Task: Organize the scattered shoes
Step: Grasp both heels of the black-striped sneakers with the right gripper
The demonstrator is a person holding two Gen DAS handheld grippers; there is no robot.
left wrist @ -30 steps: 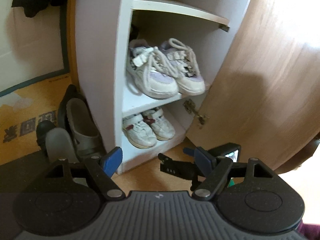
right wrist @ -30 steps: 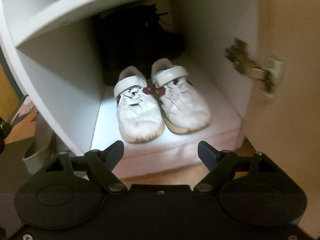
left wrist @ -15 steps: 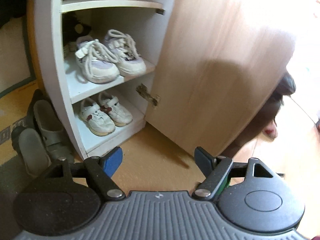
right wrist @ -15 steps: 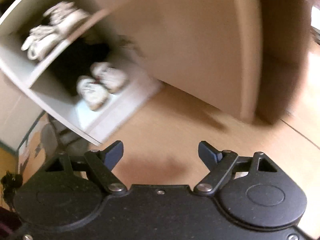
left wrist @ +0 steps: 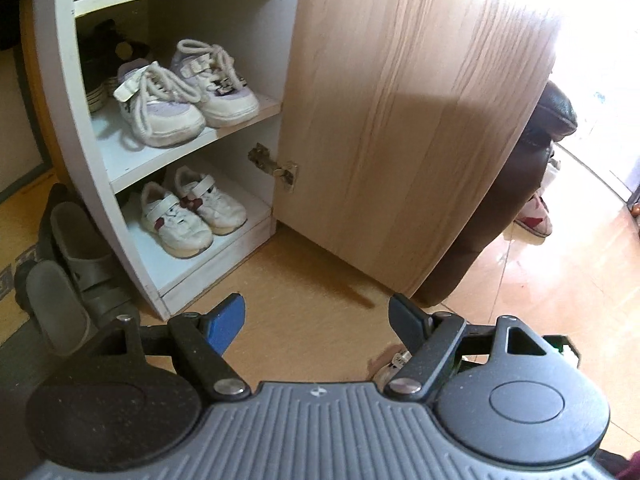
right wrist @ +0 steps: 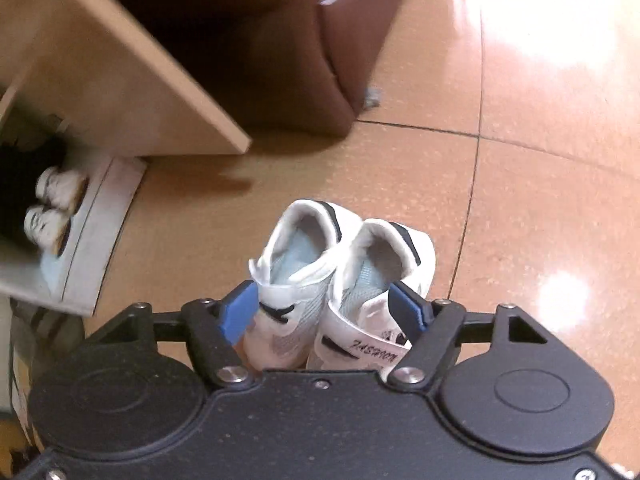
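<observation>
A pair of white sneakers (right wrist: 344,264) with pale blue lining stands side by side on the orange floor, heels pointing away from me. My right gripper (right wrist: 324,304) points down over them with a blue pad on each outer side. Its jaws are closing, and a firm press on the shoes does not show. My left gripper (left wrist: 316,312) hangs open over bare floor in front of the open shoe cabinet (left wrist: 80,160), with nothing between its fingers. Lilac laced sneakers (left wrist: 180,96) sit on the middle shelf. Small white strap sneakers (left wrist: 192,212) sit on the bottom shelf.
The wooden cabinet door (left wrist: 400,120) stands open to the right of the shelves. A brown leather sofa (left wrist: 520,200) is behind it, with a red and white shoe (left wrist: 536,216) beside it. Grey slippers (left wrist: 76,248) lie left of the cabinet.
The right view swung from the bottom shelf out across the floor and now looks down on the white pair, with its jaws narrower. The left gripper drew back and rolled.
</observation>
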